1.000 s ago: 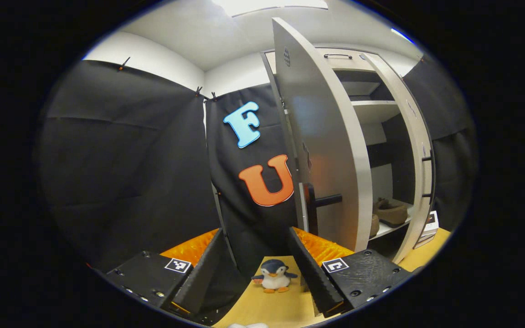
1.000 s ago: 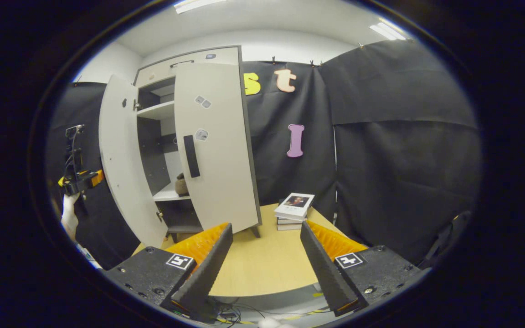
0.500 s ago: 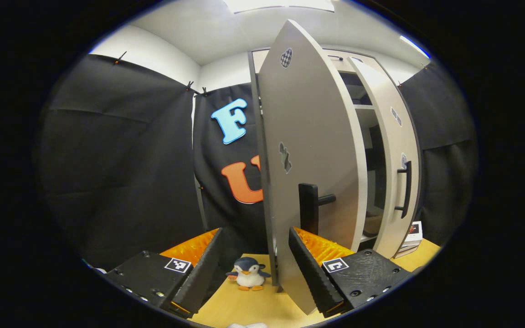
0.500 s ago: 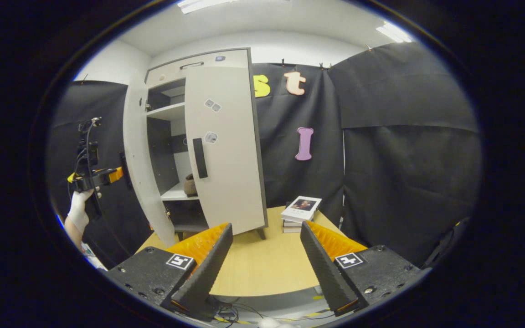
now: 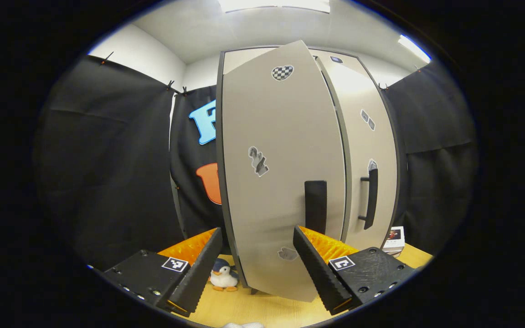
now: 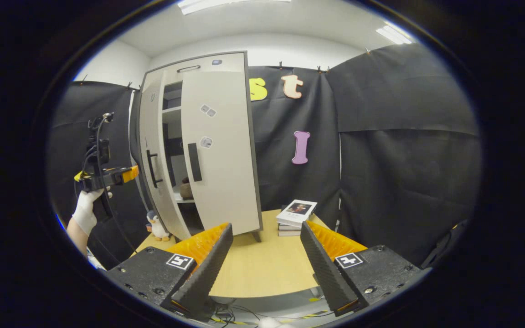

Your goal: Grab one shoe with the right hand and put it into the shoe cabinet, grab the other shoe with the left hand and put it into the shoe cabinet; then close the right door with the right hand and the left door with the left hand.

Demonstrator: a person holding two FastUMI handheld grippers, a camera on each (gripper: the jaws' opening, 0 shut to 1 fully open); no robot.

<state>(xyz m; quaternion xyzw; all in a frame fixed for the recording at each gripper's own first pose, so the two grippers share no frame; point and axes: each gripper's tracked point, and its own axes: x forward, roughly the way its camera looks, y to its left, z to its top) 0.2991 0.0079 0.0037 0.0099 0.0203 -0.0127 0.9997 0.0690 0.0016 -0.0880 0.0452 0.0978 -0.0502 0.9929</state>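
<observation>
Shoe cabinet point(image 6: 219, 150) stood on bench point(image 6: 262, 264) at 11 o'clock in right gripper view; left door point(image 5: 276, 173) nearly shut, right door point(image 6: 221, 150) slightly ajar. One shoe point(image 6: 185, 187) visible on shelf through gap. Left gripper point(image 5: 258, 262) spread, empty, close before left door. Right gripper point(image 6: 265, 259) spread, empty, well back. Toy penguin point(image 5: 223, 275) beside cabinet foot; stacked books point(image 6: 295, 216) at 1 o'clock.

- Your left gripper point(image 5: 257, 269) has its jaws spread wide, holding nothing, close in front of the cabinet's left door point(image 5: 280, 173).
- Your gloved hand point(image 6: 84, 212) holds it raised.
- Your right gripper point(image 6: 266, 269) is parted and empty, well back from that door.
</observation>
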